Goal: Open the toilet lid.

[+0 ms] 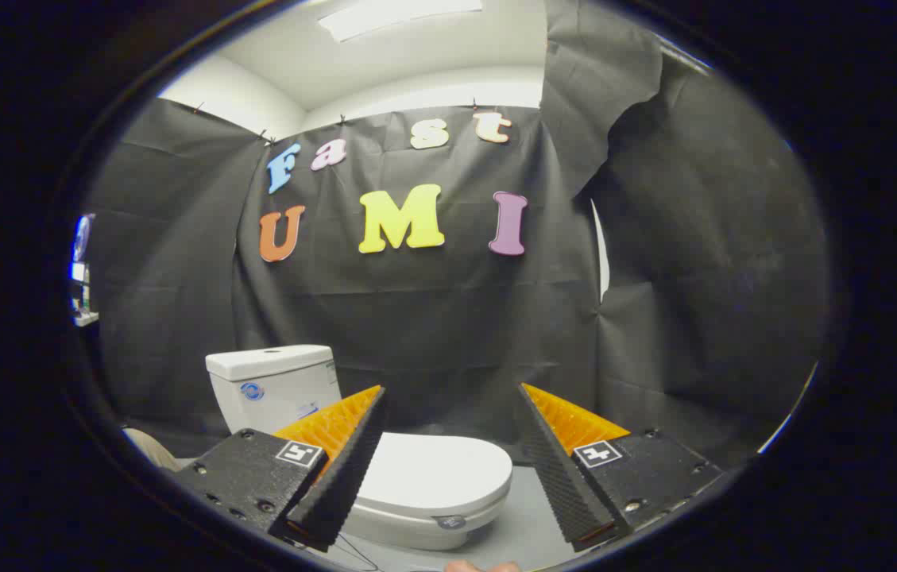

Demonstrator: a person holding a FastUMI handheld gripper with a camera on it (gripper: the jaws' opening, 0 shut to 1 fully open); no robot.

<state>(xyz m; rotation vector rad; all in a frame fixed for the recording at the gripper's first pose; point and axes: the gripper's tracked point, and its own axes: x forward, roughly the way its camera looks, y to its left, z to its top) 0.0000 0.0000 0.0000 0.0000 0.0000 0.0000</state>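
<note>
On the grey booth floor [520, 528], against the black cloth wall [432, 318], stands a white ceramic toilet [384, 524] with a boxy white cistern [273, 385] at its back. Its smooth white oval lid [440, 477] lies flat and closed on the bowl. The lid sits just ahead of the gripper [452, 413], partly between the two fingers and partly hidden behind the left finger [341, 469]; the front edge of the lid reaches toward the right finger [563, 477] without touching it. The gripper's fingers are spread wide apart, holding nothing, no contact with the toilet. The cistern shows beyond the left finger. A pale ceiling with a light panel [396, 16] is visible above the cloth.
</note>
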